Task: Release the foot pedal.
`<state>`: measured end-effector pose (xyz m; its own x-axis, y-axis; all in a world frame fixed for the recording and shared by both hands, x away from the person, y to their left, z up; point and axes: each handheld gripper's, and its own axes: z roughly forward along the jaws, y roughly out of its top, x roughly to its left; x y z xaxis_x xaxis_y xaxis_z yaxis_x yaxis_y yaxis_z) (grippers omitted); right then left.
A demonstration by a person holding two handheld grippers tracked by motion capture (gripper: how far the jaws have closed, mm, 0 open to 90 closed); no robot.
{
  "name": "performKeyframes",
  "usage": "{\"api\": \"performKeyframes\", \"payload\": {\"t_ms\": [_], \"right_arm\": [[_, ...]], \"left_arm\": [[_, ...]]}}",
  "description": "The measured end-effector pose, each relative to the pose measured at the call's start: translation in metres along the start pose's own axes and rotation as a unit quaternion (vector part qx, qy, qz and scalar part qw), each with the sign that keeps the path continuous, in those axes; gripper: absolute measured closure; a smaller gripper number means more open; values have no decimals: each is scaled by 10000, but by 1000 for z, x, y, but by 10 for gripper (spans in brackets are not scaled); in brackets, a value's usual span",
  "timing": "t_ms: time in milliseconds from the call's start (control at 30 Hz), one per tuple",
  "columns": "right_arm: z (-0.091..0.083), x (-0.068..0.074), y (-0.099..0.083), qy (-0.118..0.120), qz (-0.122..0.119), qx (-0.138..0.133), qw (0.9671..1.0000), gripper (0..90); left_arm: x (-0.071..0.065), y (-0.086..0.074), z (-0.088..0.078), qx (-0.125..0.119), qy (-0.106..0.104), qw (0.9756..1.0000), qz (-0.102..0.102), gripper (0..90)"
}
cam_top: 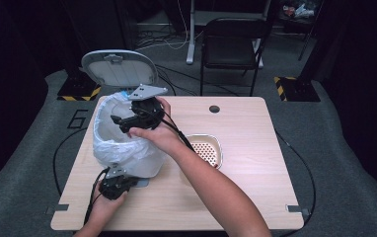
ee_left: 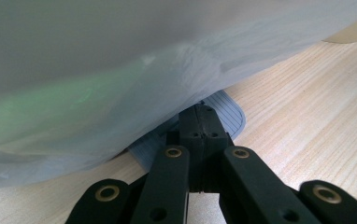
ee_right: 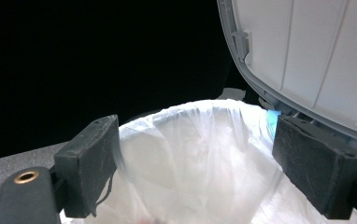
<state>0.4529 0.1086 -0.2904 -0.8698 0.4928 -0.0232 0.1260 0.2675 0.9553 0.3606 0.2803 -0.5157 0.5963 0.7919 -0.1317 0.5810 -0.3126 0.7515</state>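
A white bin (cam_top: 127, 148) stands on the left part of the surface (cam_top: 245, 197), with a thin bag (cam_top: 108, 129) inside it and folded over its rim. Its lid (cam_top: 119, 67) stands up at the back. The right tool (cam_top: 118, 120) hangs over the bin's mouth, jaws wide, with nothing between them. The left tool (cam_top: 132, 182) is shut tight, its tips on the pedal (ee_left: 223, 112) at the bin's foot. A tray (cam_top: 211, 148) sits just right of the bin.

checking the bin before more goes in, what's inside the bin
A white bag liner lines the bin and folds over its rim. The bottom is out of sight, so any contents can't be told.
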Motion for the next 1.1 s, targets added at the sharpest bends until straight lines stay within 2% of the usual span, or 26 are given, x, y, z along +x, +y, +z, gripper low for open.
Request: {"api": "performKeyframes", "payload": {"t_ms": [100,333,567,767,900,933,1100], "right_arm": [[-1,1,0,-13,17,-41,10000,114],[-4,2,0,17,-95,3,10000,137],[-13,2,1,-62,-87,11,9999,151],[-34,2,3,-95,-98,-13,9999,187],[-48,1,-1,-232,-22,81,9997,197],[-51,0,-2,-245,-66,110,9996,198],[-70,0,-7,-283,-29,76,9996,201]], "left_arm": [[0,0,0,0,-1,10000,-2,900],[0,0,0,-5,-5,10000,-8,900],[0,0,0,2,-12,10000,-4,900],[0,0,0,-6,-4,10000,-26,900],[0,0,0,-5,-11,10000,-23,900],[0,0,0,-16,-13,10000,-35,900],[1,0,0,19,-17,10000,13,900]]}}
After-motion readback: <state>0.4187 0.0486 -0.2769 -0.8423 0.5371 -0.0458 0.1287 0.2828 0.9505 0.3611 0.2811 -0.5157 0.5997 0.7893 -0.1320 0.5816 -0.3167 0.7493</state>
